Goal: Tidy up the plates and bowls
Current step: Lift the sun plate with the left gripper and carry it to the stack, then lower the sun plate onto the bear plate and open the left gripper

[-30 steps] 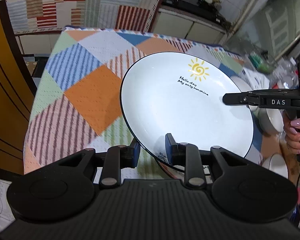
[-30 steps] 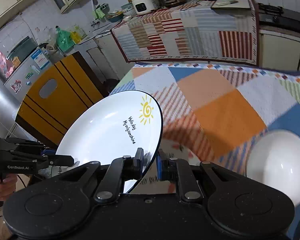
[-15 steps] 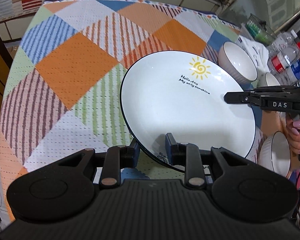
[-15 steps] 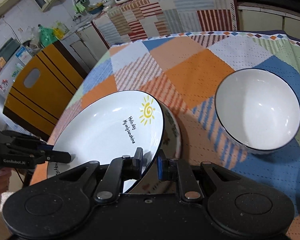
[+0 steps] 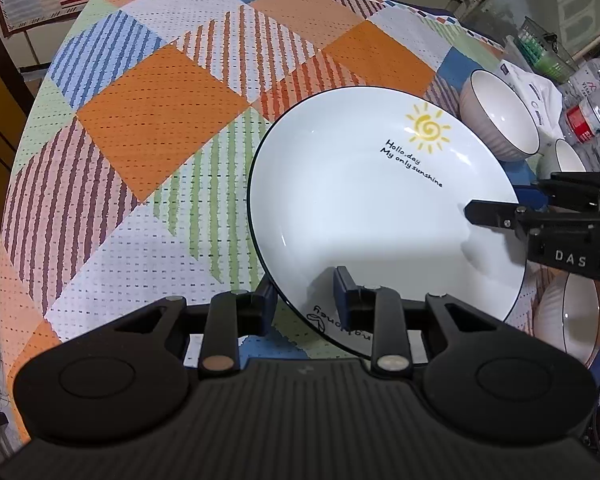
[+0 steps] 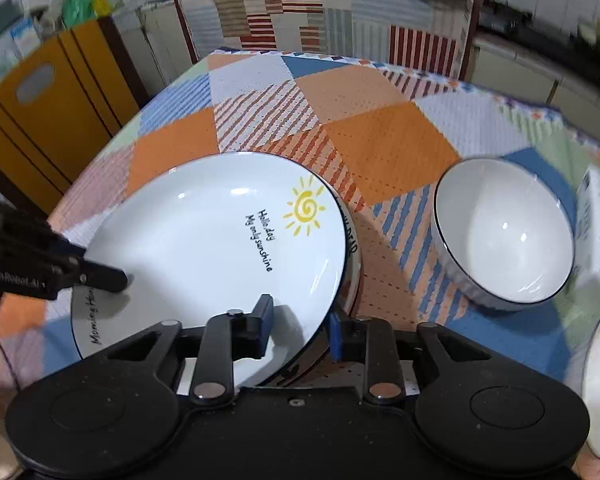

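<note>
A white plate with a yellow sun and black lettering (image 5: 380, 208) (image 6: 220, 248) lies tilted on a second plate, whose rim (image 6: 354, 256) shows at its right side. My left gripper (image 5: 304, 296) is shut on the sun plate's near rim, one finger under and one on top. Its jaws are just starting to open. In the right wrist view its upper finger (image 6: 104, 276) rests on the plate's face. My right gripper (image 6: 300, 322) straddles the opposite rim with its jaws opening. Its pads stand clear of the plate. Its finger (image 5: 488, 212) shows over the plate in the left wrist view.
A large white bowl (image 6: 504, 232) (image 5: 500, 120) stands on the patchwork tablecloth (image 5: 160, 120) beside the plates. Two more bowls (image 5: 580, 320) (image 5: 568, 160) sit near the right gripper. Bottles (image 5: 588, 120) and a white packet (image 5: 540, 92) crowd the far right edge. A yellow cabinet (image 6: 48, 112) stands beyond the table.
Both grippers have lowered the sun plate from the air onto the plate on the table. The right gripper's jaws have parted from the rim. The left grip looks much the same.
</note>
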Motion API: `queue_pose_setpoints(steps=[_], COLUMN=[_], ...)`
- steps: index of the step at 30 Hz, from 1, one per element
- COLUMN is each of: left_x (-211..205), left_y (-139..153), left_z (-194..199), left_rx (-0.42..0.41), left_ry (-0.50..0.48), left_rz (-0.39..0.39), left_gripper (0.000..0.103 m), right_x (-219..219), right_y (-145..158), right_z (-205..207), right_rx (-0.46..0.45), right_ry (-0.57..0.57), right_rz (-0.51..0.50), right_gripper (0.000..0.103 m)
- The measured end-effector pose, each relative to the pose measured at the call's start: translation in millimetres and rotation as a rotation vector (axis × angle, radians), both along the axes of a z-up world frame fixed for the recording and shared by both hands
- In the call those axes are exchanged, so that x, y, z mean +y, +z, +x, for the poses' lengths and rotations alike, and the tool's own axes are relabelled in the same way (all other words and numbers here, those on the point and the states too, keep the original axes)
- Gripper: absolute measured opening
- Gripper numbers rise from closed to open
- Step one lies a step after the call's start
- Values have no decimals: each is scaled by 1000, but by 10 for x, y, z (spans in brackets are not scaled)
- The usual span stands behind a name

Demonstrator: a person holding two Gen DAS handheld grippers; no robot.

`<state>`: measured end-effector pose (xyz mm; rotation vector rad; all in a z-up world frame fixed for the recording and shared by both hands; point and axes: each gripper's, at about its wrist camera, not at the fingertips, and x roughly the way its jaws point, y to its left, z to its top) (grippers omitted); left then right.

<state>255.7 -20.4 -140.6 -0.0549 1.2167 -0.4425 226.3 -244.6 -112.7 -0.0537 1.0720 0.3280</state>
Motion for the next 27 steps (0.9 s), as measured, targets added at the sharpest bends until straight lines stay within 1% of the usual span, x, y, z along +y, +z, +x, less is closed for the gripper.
queue_pose_setpoints(steps=[2, 5, 8, 15, 17, 21, 23, 25, 27], left_x=[-38, -119, -183, -172, -176, -187, -188, -186, -206], left_y=[-16, -11, -6, -16, -19, 71, 160, 256, 371], left_z=[8, -26, -67, -76, -100, -240, -345, -442, -558], left_rx=[5, -25, -54, -44, -44, -67, -83, -94, -105], left_ry=[-5, -21, -32, 0, 21, 62, 79, 88, 93], left_rz=[7, 56, 97, 96, 93, 93, 92, 78, 74], left_gripper=[29, 29, 29, 29, 29, 29, 29, 29, 29], right_x=[26, 124, 152, 352, 365, 376, 332, 238, 148], right_y=[17, 2, -55, -138, -183, -191, -114, 19, 143], right_z=[-22, -86, -121, -132, -113, -171, -260, -394, -551], right_rx=[-12, -38, -37, -122, -154, -192, -209, -236, -260], right_ry=[-6, 3, -5, 11, 1, -19, -37, -64, -73], right_rz=[-33, -134, -168, -309, -312, -308, -260, -194, -155], right_gripper=[36, 37, 37, 38, 41, 40, 38, 39, 39])
